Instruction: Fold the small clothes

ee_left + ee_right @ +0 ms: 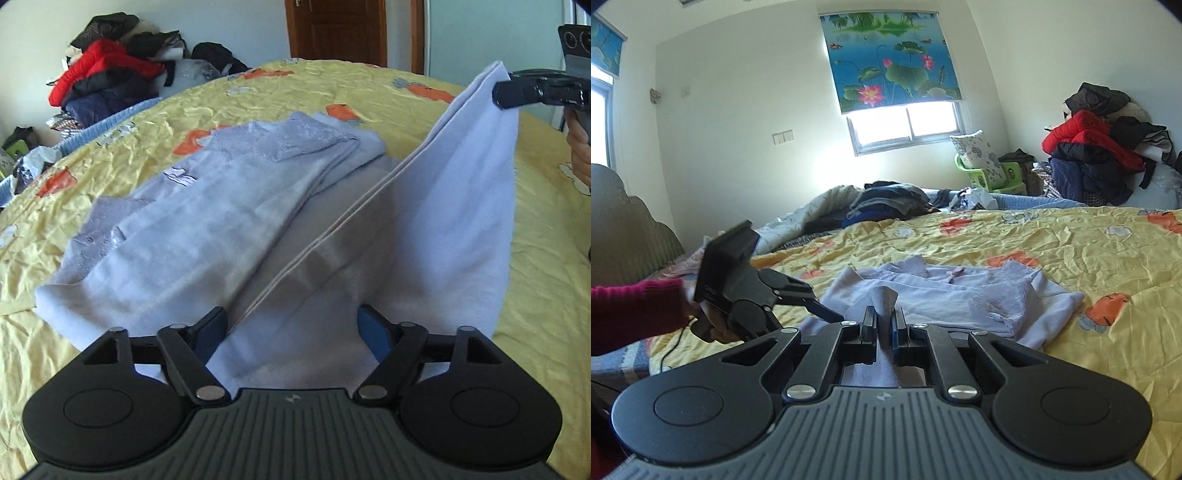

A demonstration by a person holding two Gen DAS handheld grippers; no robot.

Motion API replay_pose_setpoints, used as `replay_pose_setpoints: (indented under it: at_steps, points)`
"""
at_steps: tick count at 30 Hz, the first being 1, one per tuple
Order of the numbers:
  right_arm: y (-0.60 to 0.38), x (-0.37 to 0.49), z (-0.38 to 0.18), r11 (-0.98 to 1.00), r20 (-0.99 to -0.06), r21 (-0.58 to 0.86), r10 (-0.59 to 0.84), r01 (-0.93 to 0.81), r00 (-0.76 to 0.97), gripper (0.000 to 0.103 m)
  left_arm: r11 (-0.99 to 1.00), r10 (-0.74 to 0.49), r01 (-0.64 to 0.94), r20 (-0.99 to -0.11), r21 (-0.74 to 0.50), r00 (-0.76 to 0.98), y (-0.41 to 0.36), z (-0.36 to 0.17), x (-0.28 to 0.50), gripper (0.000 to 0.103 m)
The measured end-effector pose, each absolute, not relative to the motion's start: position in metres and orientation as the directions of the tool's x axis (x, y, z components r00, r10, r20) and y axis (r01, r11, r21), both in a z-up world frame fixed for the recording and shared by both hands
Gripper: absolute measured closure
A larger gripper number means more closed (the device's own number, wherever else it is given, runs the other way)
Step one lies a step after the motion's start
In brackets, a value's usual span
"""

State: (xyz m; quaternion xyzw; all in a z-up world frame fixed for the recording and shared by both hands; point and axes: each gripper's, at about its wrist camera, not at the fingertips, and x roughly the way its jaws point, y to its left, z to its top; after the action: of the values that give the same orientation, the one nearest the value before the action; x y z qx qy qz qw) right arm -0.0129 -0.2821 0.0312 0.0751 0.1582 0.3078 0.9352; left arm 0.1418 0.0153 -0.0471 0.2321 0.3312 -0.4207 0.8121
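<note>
A pale lilac garment with lace sleeves lies on the yellow bedspread. Its hem edge is lifted off the bed. My right gripper is shut on a corner of the garment; in the left wrist view it holds that corner high at the upper right. My left gripper has its jaws apart around the near part of the hem, with cloth lying between them. In the right wrist view the left gripper is at the garment's left edge.
A pile of red and dark jackets is stacked beyond the bed's far side. Folded dark clothes and bedding lie near the headboard. A green stool with a pillow stands under the window.
</note>
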Motion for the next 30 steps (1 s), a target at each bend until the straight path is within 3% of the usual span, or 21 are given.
replay_pose_setpoints:
  at_steps: [2, 4, 6, 19, 30]
  points:
    - [-0.283, -0.013, 0.031, 0.796, -0.245, 0.244, 0.603, -0.553, 0.759, 0.093, 0.538, -0.542, 0.84, -0.739, 0.062, 0.401, 0.018, -0.046, 0.141, 0.051]
    - [-0.284, -0.011, 0.029, 0.803, -0.253, 0.248, 0.593, -0.541, 0.764, 0.093, 0.554, -0.553, 0.832, -0.743, 0.011, 0.378, 0.02, -0.044, 0.141, 0.08]
    - [-0.285, -0.007, 0.027, 0.813, -0.263, 0.255, 0.579, -0.523, 0.772, 0.093, 0.576, -0.551, 0.818, -0.736, 0.006, 0.393, 0.021, -0.043, 0.139, 0.094]
    - [-0.293, 0.046, 0.031, 0.853, -0.216, 0.282, 0.502, -0.439, 0.838, 0.093, 0.701, -0.535, 0.709, -0.604, 0.073, 0.591, 0.032, -0.001, 0.132, 0.097]
    - [-0.3, 0.118, 0.023, 0.887, -0.228, 0.299, 0.425, -0.353, 0.876, 0.093, 0.726, -0.487, 0.672, -0.58, 0.148, 0.653, 0.015, 0.015, 0.185, 0.097]
